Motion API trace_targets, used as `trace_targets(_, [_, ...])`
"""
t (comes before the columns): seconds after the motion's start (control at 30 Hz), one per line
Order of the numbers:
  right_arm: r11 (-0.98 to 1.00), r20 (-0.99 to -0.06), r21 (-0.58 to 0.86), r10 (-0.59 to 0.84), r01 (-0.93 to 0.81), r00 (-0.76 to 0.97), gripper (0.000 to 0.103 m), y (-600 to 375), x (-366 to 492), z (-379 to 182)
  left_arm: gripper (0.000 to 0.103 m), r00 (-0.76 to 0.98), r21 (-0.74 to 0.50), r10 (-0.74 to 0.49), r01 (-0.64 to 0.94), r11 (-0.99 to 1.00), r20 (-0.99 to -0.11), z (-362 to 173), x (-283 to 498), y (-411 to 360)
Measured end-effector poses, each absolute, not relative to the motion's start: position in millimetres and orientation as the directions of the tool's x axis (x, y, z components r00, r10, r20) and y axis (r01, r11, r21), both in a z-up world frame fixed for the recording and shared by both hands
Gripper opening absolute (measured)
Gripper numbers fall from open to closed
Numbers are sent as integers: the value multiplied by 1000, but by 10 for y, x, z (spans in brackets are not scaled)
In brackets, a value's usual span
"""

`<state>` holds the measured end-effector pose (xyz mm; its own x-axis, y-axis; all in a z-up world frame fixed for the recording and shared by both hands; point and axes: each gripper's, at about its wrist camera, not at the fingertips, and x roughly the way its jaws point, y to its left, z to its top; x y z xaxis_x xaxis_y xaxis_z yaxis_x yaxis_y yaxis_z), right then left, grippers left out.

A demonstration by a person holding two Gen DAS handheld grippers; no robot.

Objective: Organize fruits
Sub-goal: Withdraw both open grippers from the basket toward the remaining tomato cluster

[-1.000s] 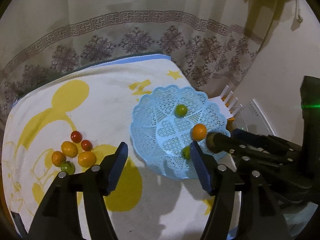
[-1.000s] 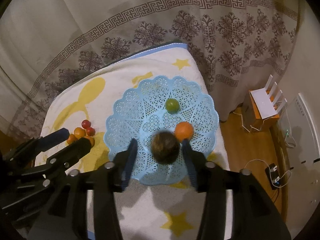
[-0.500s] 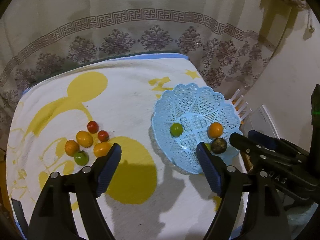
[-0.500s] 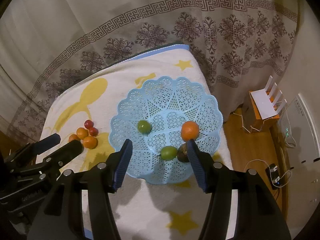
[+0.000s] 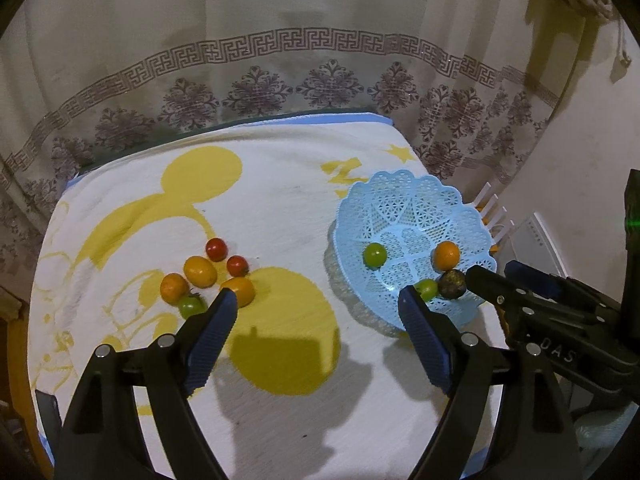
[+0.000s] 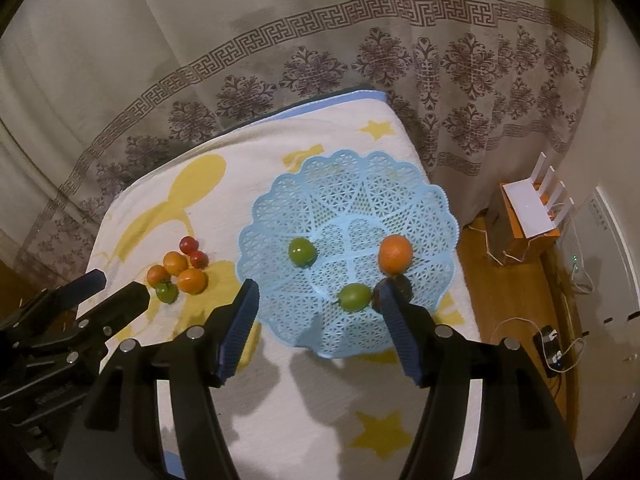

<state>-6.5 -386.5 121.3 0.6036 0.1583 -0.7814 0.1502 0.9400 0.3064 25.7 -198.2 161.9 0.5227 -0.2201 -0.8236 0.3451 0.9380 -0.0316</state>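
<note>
Dark fruit [image 5: 452, 284] now loose in blue basket [image 6: 280, 208], both hand-held grippers wide apart, empty

Pale-blue lattice basket [image 6: 348, 200]; white cloth [image 5: 260, 184], yellow cartoon print; beige curtain [image 6: 280, 40], brown key-pattern border.

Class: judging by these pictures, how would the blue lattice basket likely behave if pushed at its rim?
The blue lattice basket looks like thin openwork plastic, so probably light and slightly flexible. It would likely slide on the towel, and the round fruits inside, like the orange, may roll.
</note>
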Motion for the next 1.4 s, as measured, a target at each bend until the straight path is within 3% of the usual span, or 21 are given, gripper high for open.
trace_targets(0.43, [945, -773, 311, 190, 101, 605, 65, -3466, -52, 1279, 82, 540, -28, -189, 292, 956, -820, 1683, 152, -1592])
trace_targets(0.57, [947, -767, 312, 200, 82, 610, 73, -3332, -38, 1311, 82, 546, -27, -180, 276, 961, -818, 1705, 130, -1468])
trace_targets(1.4, [954, -784, 294, 205, 59, 586, 75, -2568, 60, 1323, 82, 536, -50, -167, 225, 973, -827, 1664, 190, -654])
